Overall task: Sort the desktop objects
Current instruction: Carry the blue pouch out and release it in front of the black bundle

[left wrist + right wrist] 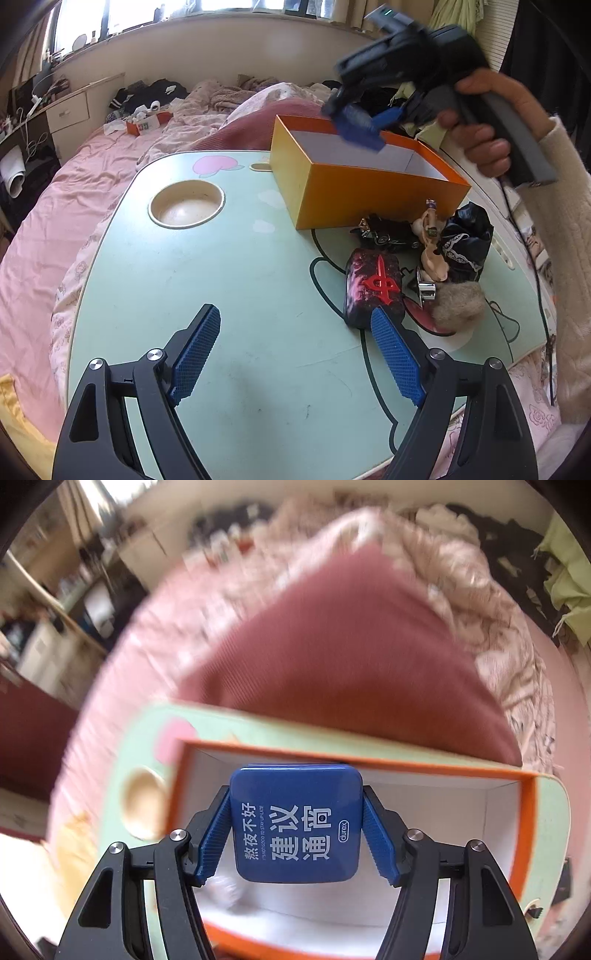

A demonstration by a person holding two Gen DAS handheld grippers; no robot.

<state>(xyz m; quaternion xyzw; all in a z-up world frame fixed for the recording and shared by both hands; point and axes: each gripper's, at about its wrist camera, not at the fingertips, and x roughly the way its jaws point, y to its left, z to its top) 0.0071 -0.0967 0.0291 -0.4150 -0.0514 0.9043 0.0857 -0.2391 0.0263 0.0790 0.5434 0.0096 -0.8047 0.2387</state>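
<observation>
My right gripper (pixel 295 801) is shut on a blue square tin (pixel 295 823) with white writing and holds it over the open orange box (pixel 528 812), whose inside is white. In the left wrist view the right gripper (pixel 364 127) hangs above the same orange box (pixel 354 192) with the blue tin (pixel 356 123) blurred between its fingers. My left gripper (pixel 295 325) is open and empty, low over the green lap table (pixel 207 280). Just beyond its right finger lies a dark red case with a red emblem (pixel 373 288).
A pile lies right of the case: a black trinket (pixel 384 232), a small figurine (pixel 430 240), a black satin pouch (pixel 467 236), a fur ball (pixel 458 302) and a metal clip (pixel 426 290). The table has a round cup recess (pixel 186 206). Pink bedding (pixel 48 229) surrounds the table.
</observation>
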